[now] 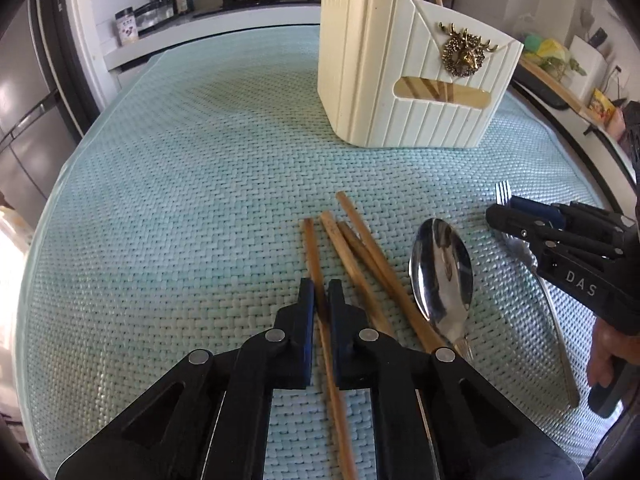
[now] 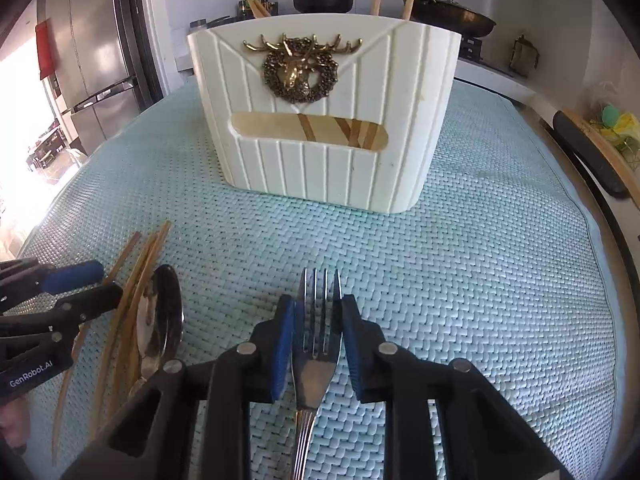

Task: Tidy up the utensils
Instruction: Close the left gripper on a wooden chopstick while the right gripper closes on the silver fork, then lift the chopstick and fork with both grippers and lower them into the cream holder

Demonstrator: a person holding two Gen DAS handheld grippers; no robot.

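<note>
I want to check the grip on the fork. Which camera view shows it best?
The right wrist view: the fork lies centred between the right gripper pads. The left wrist view shows only its tines and handle behind that gripper.

Holder (image 2: 320,120) standing at the back of the mat (image 2: 480,280), some chopsticks inside. Up front: loose chopsticks (image 1: 360,264) furthest left, spoon (image 1: 442,268) just right of them, fork (image 2: 318,320) further right.

A woven, matt pale-green mat (image 1: 180,184) is seen under everything. The chopsticks (image 1: 362,256) are of bare, dull wood. The spoon (image 1: 442,268) and fork (image 2: 318,344) are of polished, mirror-bright metal. The holder (image 2: 320,116) is moulded in ribbed cream plastic, with a brassy metal emblem (image 2: 300,68).
</note>
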